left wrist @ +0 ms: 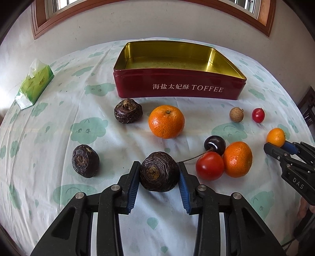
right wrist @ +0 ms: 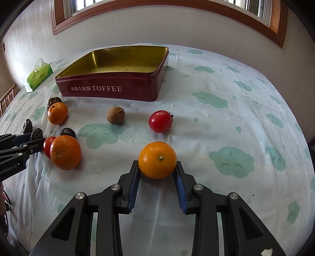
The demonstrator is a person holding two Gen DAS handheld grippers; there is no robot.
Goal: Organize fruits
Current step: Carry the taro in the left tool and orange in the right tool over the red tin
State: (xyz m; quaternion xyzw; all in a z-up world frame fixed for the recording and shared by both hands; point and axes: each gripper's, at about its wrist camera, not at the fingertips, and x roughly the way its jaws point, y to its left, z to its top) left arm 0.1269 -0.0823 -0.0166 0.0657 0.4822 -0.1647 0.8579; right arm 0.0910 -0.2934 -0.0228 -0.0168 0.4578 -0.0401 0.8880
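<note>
You've got 10 fruits on the cloth — 3 water chestnuts: one (left wrist: 128,110) by the tin, one (left wrist: 85,160) at left, one (left wrist: 159,174) nearest your left camera. 3 oranges: big (left wrist: 166,124), medium (left wrist: 237,159), small (left wrist: 275,137). 2 tomatoes — larger (left wrist: 209,165), small one (left wrist: 258,115). 1 dark cherry (left wrist: 214,144), 1 longan (left wrist: 236,114). Also 1 toffee tin (left wrist: 177,86) and 1 tissue pack (left wrist: 35,86).

Soft daylight from the window (left wrist: 149,7), faint shadows, sharp focus, fisheye-bent edges.
</note>
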